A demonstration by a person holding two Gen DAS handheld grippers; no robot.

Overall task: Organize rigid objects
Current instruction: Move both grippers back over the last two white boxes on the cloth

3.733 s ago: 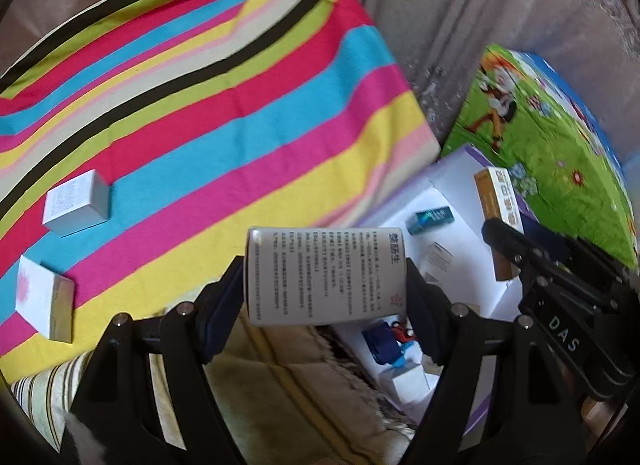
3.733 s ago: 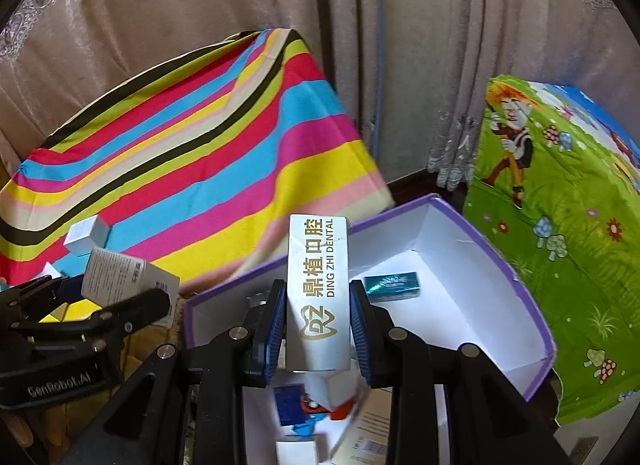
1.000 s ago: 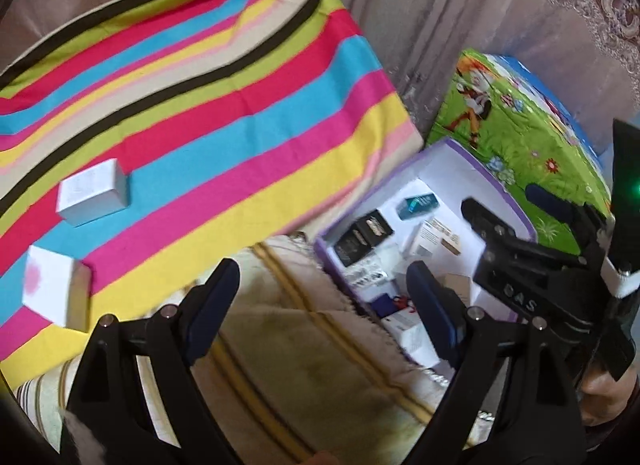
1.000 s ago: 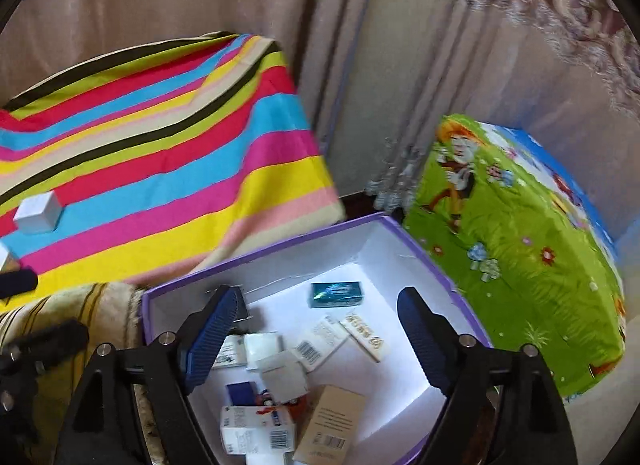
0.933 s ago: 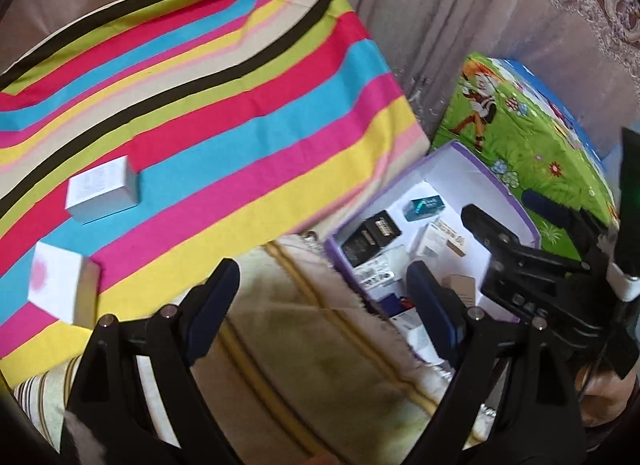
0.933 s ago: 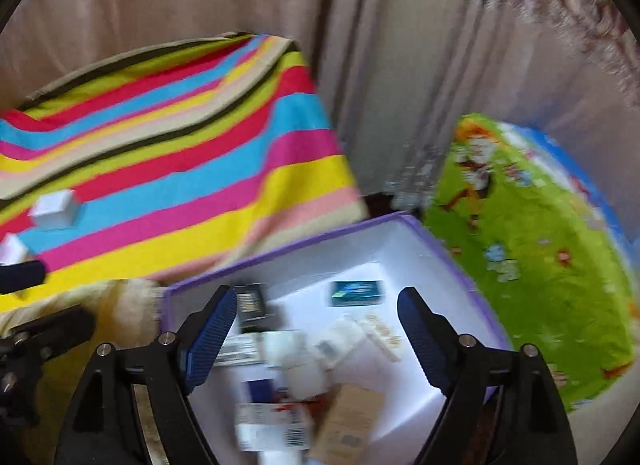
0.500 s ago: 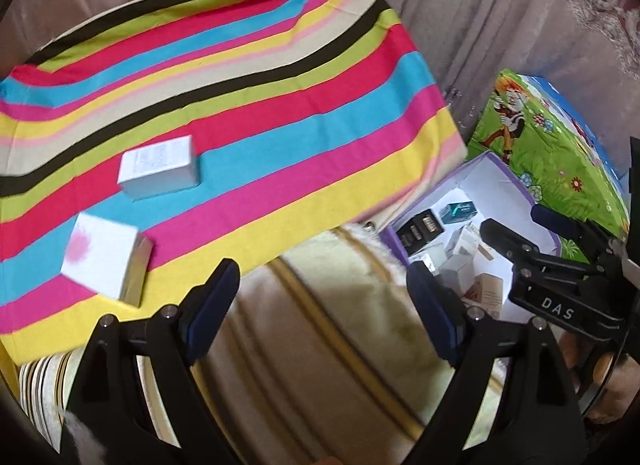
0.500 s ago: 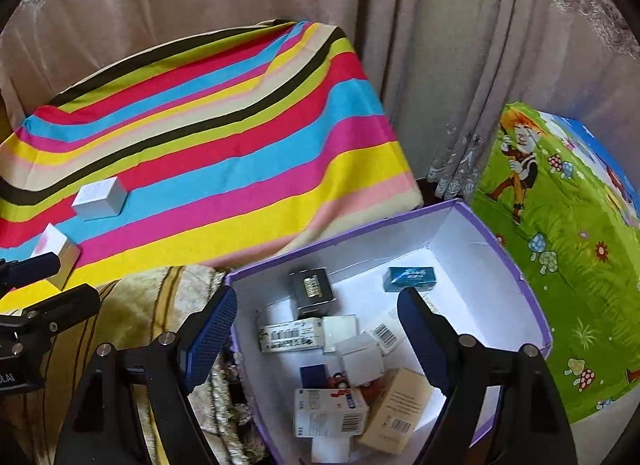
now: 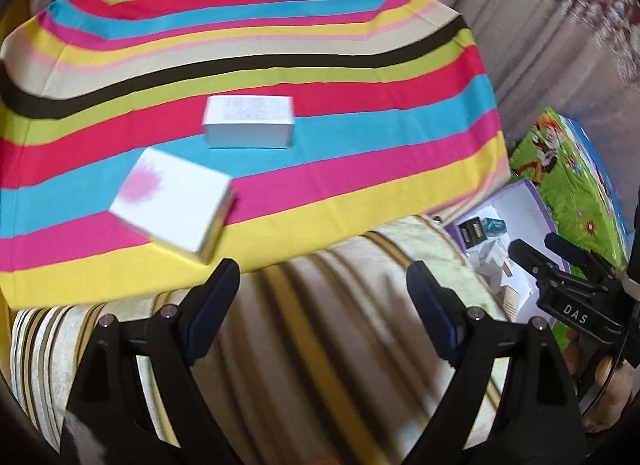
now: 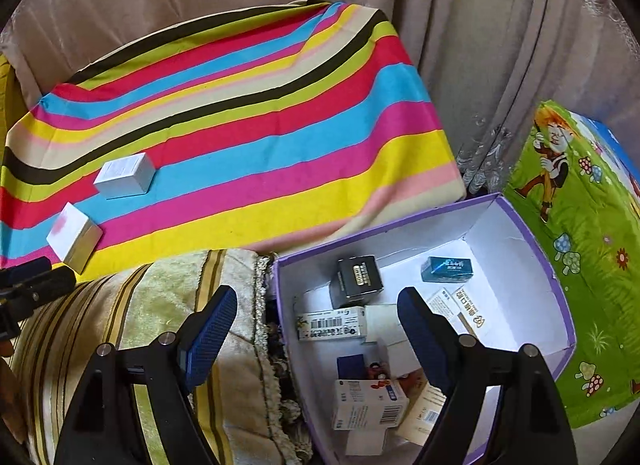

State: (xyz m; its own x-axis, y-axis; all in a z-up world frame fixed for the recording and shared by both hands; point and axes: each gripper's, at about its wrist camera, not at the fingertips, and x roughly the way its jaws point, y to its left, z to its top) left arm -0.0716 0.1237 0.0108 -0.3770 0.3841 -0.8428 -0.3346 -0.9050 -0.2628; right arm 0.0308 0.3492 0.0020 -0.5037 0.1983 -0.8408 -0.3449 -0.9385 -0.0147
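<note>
Two white boxes lie on the striped cloth (image 9: 360,113): a small plain one (image 9: 249,127) and a larger one with a pink mark (image 9: 172,205), just beyond my left gripper (image 9: 322,293), which is open and empty. Both boxes also show in the right wrist view, the plain one (image 10: 125,181) and the pink-marked one (image 10: 74,237). My right gripper (image 10: 316,317) is open and empty over the purple-rimmed white bin (image 10: 560,297), which holds several small boxes, among them a black one (image 10: 356,281) and a teal one (image 10: 447,268).
A striped beige cushion (image 10: 168,305) lies between the cloth and the bin. A green cartoon-print cover (image 10: 580,233) is right of the bin. Curtains (image 10: 460,45) hang behind. The right gripper (image 9: 568,305) shows at the right edge of the left wrist view.
Both grippers let go of their boxes into the bin and opened. My left gripper has swung left toward the two white boxes on the cloth. The right view has shifted left over the bin.
</note>
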